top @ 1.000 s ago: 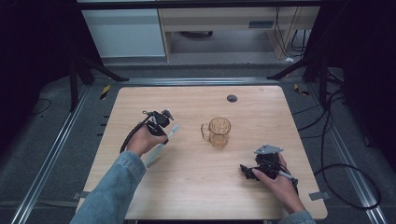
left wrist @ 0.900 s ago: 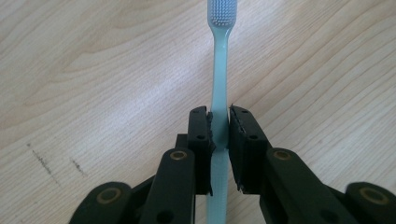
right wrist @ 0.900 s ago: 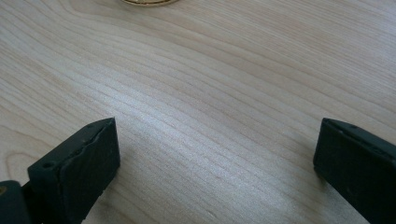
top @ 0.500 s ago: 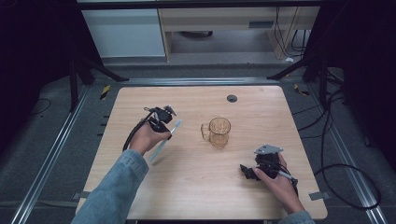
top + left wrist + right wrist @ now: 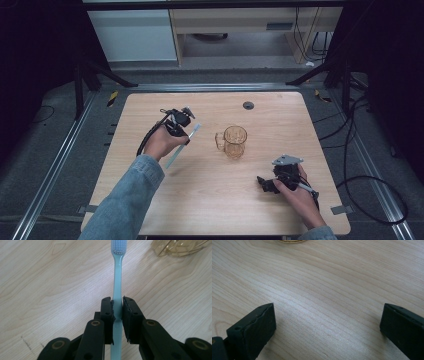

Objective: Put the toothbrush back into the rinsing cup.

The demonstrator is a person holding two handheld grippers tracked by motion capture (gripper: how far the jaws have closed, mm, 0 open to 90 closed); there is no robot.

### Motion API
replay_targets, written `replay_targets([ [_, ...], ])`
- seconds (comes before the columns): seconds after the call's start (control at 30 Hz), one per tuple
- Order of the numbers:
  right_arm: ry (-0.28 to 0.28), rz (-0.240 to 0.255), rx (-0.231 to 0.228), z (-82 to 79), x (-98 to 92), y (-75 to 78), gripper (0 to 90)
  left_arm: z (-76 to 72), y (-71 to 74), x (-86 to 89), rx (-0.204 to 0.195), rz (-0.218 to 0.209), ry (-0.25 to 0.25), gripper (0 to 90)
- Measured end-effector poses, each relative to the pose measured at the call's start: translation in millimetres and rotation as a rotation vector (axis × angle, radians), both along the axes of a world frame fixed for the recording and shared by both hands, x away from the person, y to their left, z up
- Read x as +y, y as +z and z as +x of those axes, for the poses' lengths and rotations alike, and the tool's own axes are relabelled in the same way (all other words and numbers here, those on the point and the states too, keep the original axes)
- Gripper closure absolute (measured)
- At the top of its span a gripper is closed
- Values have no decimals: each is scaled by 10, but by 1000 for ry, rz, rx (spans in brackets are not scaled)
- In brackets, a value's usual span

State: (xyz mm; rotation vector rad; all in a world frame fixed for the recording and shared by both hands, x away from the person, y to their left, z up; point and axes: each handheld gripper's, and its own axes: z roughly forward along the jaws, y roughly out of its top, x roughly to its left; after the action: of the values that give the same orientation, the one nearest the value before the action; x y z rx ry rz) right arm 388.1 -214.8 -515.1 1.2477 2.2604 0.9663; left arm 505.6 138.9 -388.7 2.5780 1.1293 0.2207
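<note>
Toothbrush [image 5: 117,282] clamped mid-handle in the left hand-held gripper [image 5: 117,307], raised over the bench [image 5: 150,210] beside the amber mug [image 5: 235,141]. Slippage or pivoting is likely, since the thin handle offers little purchase. Right hand-held gripper [image 5: 264,184] rests wide, empty; mug rim obstructs a direct approach.

Left gripper [image 5: 117,306]: black jaws with flat rectangular pads, brass-coloured screws at the linkage joints, black cable trailing behind. Right gripper [image 5: 265,184]: black body topped by a grey three-cornered plate [image 5: 287,160]. Left sleeve [image 5: 127,202]: blue denim; right cuff likewise blue.
</note>
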Motion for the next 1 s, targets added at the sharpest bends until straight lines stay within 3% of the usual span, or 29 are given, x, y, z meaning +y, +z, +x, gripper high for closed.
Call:
replay_targets([
  [0.1, 2, 0, 0, 0, -1, 0, 7, 4, 49, -18, -5, -33, -2, 787],
  [0.13, 6, 1, 0, -2, -6, 1, 7, 7, 117, -27, -14, -90, 4, 787],
  [0.5, 9, 1, 1, -4, -9, 1, 7, -34, 325, -222, -66, -111, -24, 787],
  [0.57, 9, 0, 0, -4, -9, 0, 7, -46, 364, -273, -78, -124, -32, 787],
  [0.6, 9, 1, 1, -4, -9, 1, 7, -58, 437, -295, -102, -179, -24, 787],
  [0.63, 10, 1, 0, -4, -10, 1, 7, -63, 469, -312, -108, -200, -24, 787],
  [0.8, 9, 1, 1, -5, -9, 1, 7, -65, 548, -402, -132, -240, -43, 787],
  [1.0, 9, 0, 1, -6, -11, 0, 7, -22, 567, -467, -159, -251, -49, 787],
])
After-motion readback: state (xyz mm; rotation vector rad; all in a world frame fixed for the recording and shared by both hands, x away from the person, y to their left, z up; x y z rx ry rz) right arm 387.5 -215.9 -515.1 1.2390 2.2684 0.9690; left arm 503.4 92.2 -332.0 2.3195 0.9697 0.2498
